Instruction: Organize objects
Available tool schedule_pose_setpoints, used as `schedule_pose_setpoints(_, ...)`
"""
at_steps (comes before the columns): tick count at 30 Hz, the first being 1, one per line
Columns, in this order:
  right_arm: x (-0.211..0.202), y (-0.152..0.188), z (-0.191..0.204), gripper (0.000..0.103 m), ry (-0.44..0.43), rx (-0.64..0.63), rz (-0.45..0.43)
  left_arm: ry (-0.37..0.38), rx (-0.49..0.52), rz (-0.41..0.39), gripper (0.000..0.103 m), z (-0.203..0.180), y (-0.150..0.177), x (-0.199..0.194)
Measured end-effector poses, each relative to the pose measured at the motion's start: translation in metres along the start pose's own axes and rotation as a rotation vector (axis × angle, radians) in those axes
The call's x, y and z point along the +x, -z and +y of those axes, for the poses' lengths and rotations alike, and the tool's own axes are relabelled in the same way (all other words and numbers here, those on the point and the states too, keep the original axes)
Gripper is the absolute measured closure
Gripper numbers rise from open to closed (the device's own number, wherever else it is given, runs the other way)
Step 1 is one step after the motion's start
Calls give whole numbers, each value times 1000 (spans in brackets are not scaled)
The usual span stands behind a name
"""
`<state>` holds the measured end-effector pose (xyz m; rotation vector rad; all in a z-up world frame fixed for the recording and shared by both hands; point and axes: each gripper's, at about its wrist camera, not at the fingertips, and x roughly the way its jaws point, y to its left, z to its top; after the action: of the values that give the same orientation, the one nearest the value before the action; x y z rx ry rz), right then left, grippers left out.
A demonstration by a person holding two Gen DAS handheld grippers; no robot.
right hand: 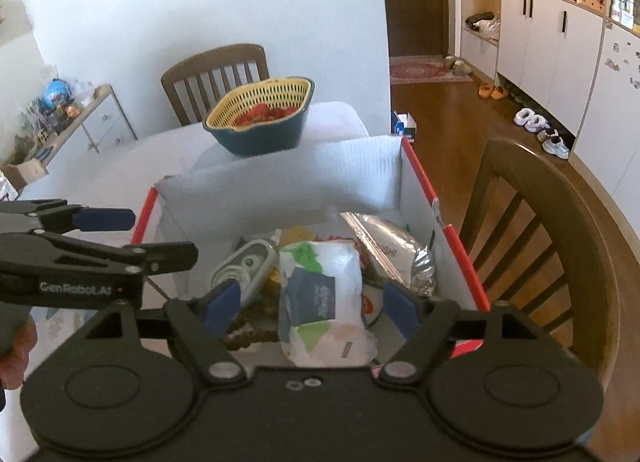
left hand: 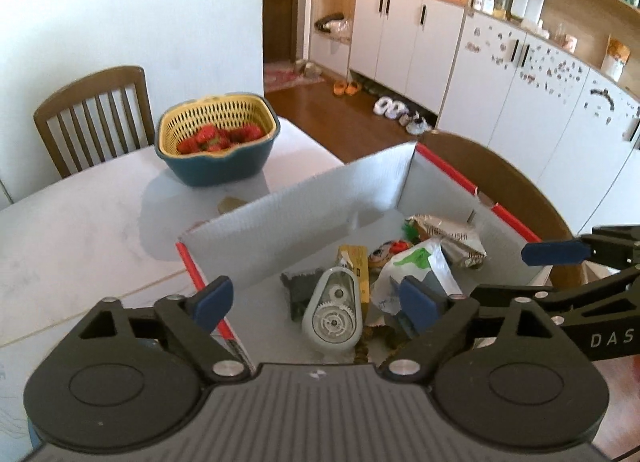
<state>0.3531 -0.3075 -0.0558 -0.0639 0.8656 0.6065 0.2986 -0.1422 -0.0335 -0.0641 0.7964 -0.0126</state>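
Left wrist view: left gripper (left hand: 315, 303) over the near end of one cardboard box (left hand: 304, 209), fingers spread wide, nothing held; directly between the blue pads (left hand: 212, 304) and lower down, one correction tape dispenser (left hand: 333, 314) flat on the box floor, long axis running away from the camera, narrow end toward the far wall; beside it one yellow packet (left hand: 356, 268), one dark wad (left hand: 298, 292), one white plastic bag (left hand: 416, 274) and one silver foil pouch (left hand: 452, 236); right gripper (left hand: 556, 253) entering from the right over the box's right wall, only one blue pad plainly seen, spread unclear here; beyond the box on the table (left hand: 80, 229) one basket of strawberries (left hand: 216, 141); two chairs.

Right wrist view: right gripper (right hand: 312, 308) fingers wide apart, empty, straddling the white plastic bag (right hand: 324, 298), bag's long axis away from the camera; tape dispenser (right hand: 246, 266) half hidden at the left, foil pouch (right hand: 396, 250) at the right; left gripper (right hand: 106, 219) at the left edge above the box rim (right hand: 440, 217); only here, one side cabinet (right hand: 80, 117) with clutter and one small carton (right hand: 406, 123) on the floor.
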Motion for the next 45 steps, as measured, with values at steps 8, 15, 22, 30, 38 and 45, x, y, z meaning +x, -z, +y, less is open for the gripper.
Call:
schedule_pose_setpoints(8,-21,6,16,13,8,20,-58,18,-6,-87,0,18,6,-34)
schedule_pose_setpoints(15,-41,17,38,5,0,34,-129,29,26,-129,0,34,20,-59)
schedule_pose_setpoints(22,-60,29,61,1,2,22,-201,61,39,-156,0,46,29,-84)
schedule_pose_setpoints(30,-78,41,82,1,15,44,-248,94,82,-176,0,49,42,-107)
schedule_pose_setpoints(38,-90,53,95,1,45,75,-268,109,78,-189,0,58,50,-115)
schedule_pose_setpoints(45,-91,64,100,1,66,113,-272,112,80,-198,0,62,58,-116)
